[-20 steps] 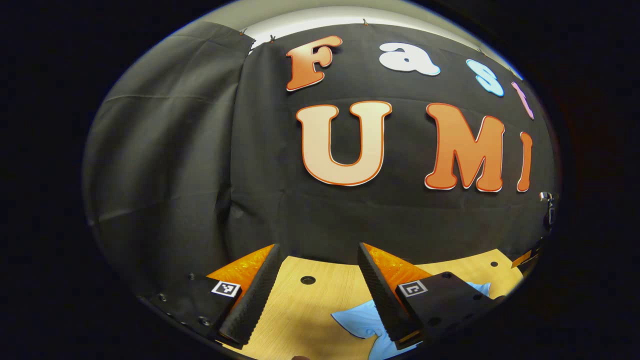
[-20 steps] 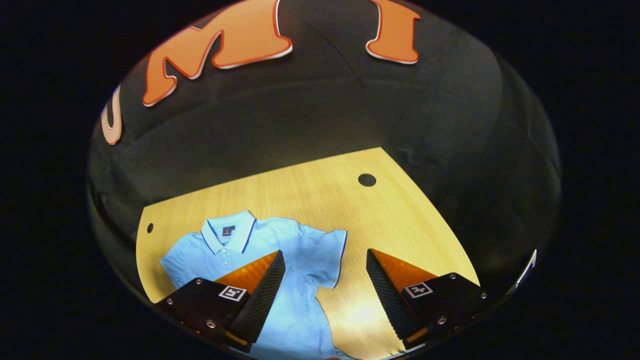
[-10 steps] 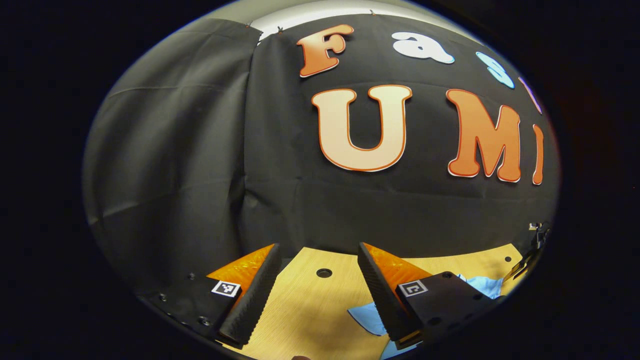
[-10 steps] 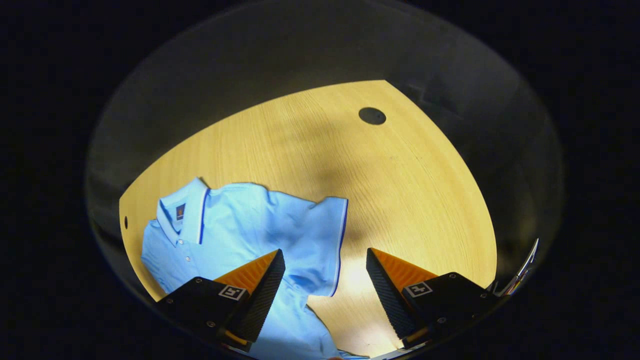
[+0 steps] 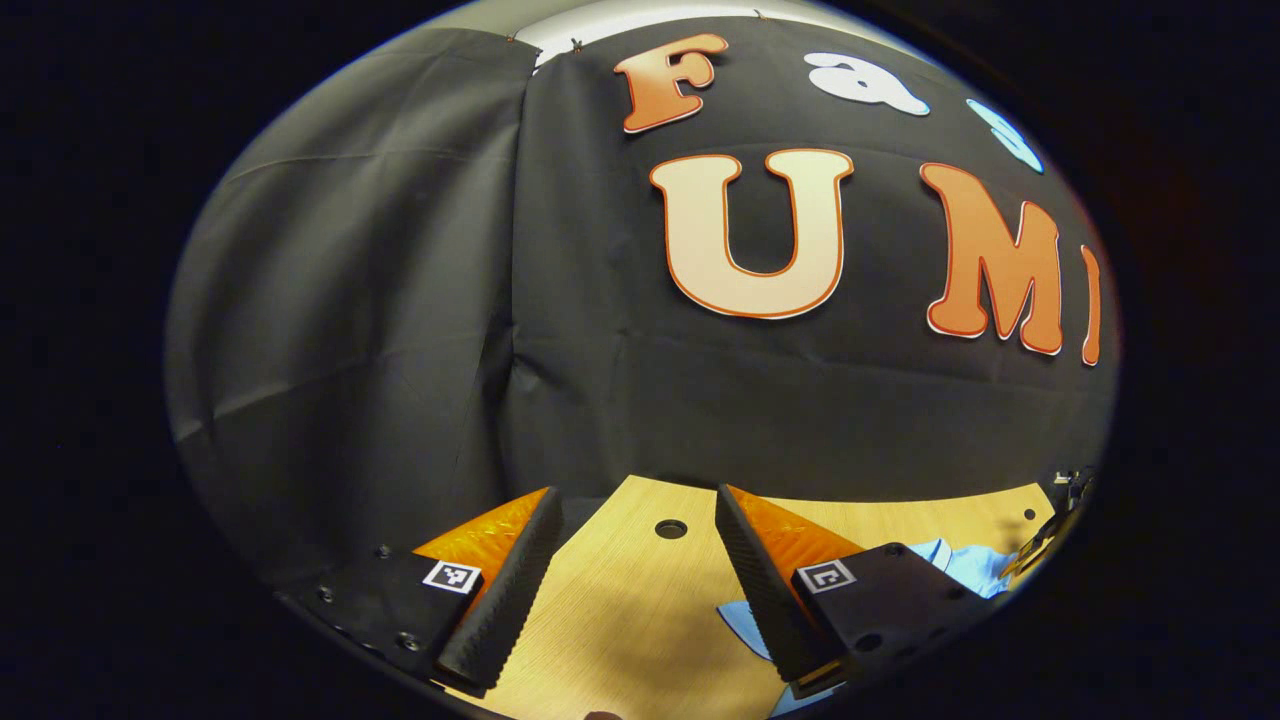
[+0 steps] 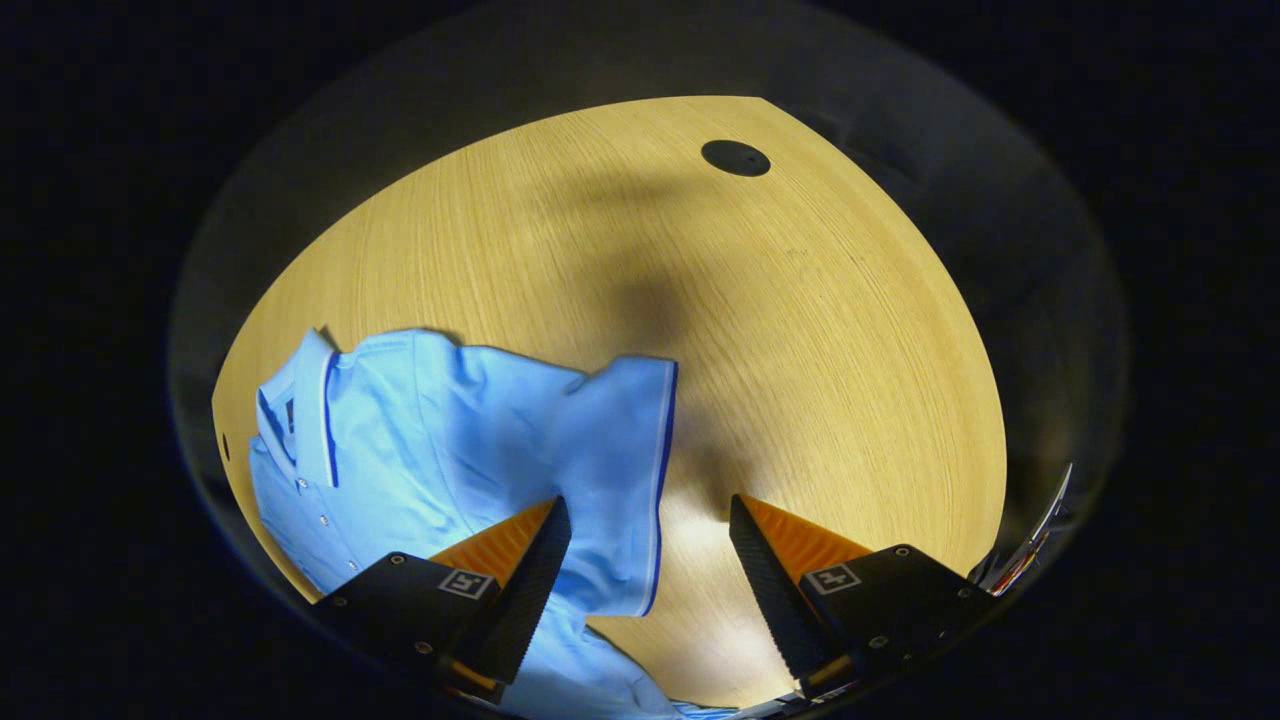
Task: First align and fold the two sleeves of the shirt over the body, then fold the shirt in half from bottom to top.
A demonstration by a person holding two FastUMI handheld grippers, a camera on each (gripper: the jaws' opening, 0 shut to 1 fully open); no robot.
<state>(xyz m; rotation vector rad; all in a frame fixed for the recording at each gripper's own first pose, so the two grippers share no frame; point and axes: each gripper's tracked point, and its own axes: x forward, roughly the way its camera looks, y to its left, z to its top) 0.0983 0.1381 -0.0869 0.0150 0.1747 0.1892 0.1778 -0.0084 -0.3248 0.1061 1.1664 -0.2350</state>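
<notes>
Light-blue polo shirt (image 6: 440, 440) with dark-blue trim lies flat on the pale wooden table (image 6: 800, 330). The right gripper (image 6: 650, 580) hangs spread above its sleeve hem, pinching nothing. The left gripper (image 5: 630, 580), also spread and empty, points toward the black cloth wall (image 5: 400, 300), with the shirt (image 5: 960, 565) off to its right.

- The right gripper (image 6: 650, 520) has tipped down toward the table (image 6: 800, 330), so the wall has slid out of the top of its view.
- The blue shirt (image 6: 450, 430) now looks bigger and closer, its sleeve (image 6: 620, 470) between the open fingers.
- In the left gripper view, the left gripper (image 5: 635, 555) has turned left, and less shirt shows.
</notes>
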